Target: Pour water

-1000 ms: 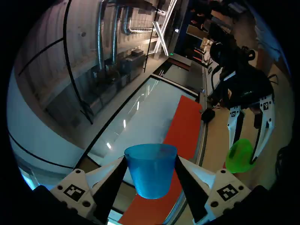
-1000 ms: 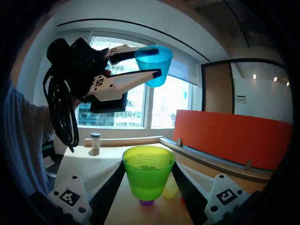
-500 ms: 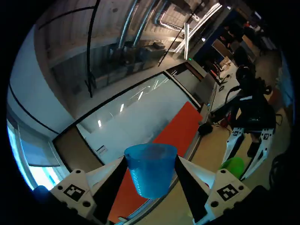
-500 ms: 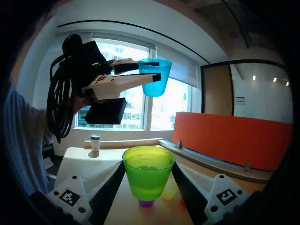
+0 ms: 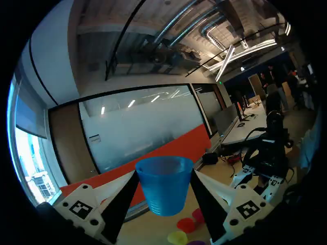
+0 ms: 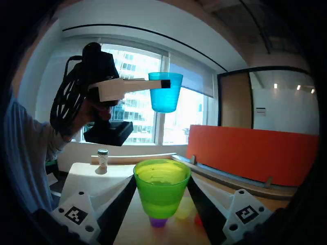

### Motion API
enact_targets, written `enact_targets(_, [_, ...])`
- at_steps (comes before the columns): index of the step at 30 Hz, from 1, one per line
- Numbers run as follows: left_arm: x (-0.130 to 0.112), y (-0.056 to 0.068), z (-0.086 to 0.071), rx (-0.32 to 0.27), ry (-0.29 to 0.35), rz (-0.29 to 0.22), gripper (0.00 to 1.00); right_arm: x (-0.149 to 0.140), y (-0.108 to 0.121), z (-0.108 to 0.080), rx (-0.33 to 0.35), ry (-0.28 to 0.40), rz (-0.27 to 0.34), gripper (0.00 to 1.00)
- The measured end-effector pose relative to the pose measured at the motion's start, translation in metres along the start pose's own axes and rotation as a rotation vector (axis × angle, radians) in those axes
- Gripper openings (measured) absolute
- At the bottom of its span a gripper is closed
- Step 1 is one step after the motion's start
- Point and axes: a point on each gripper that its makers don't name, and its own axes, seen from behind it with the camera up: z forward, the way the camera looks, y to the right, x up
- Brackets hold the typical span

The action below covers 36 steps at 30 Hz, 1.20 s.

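A blue plastic cup (image 5: pixel 164 184) stands upright between the fingers of my left gripper (image 5: pixel 163 192), which is shut on it. In the right gripper view the same blue cup (image 6: pixel 165 92) hangs level and high in the air, gripped by the left gripper (image 6: pixel 163 84) that a hand (image 6: pixel 88 114) holds. My right gripper (image 6: pixel 162 192) is shut on a green plastic cup (image 6: pixel 162 192) with water in its lower part, held just above the wooden table (image 6: pixel 135 224). The right gripper (image 5: pixel 261 185) also appears far right in the left gripper view.
Small upturned cups, yellow (image 6: pixel 184 208), purple (image 6: pixel 157 221) and red (image 5: pixel 187 224), lie on the table under the green cup. A small capped jar (image 6: pixel 103 156) stands at the table's far left near the window. An orange partition (image 6: pixel 253 153) runs along the right.
The left gripper has tipped the blue cup back from a tilt to upright and level. The green cup has stayed in place.
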Motion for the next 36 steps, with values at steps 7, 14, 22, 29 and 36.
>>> enact_targets(7, [-0.009, 0.004, 0.003, -0.04, -0.022, -0.176, 0.86, 0.002, -0.001, -0.002, 0.001, 0.003, -0.001, 0.89])
enact_targets(14, [-0.017, 0.008, 0.005, -0.081, -0.036, -0.281, 0.86, 0.003, -0.004, -0.002, 0.005, 0.004, -0.003, 0.89])
enact_targets(22, [-0.035, 0.011, -0.001, -0.088, -0.081, -0.268, 0.87, 0.004, -0.004, -0.003, 0.005, 0.004, 0.004, 0.89])
enact_targets(29, [-0.057, 0.017, -0.008, -0.103, -0.121, -0.27, 0.87, 0.001, -0.006, -0.004, 0.01, -0.009, 0.017, 0.9])
enact_targets(36, [-0.081, 0.021, -0.015, -0.107, -0.152, -0.27, 0.87, 0.0, -0.007, -0.008, 0.01, -0.029, 0.019, 0.9])
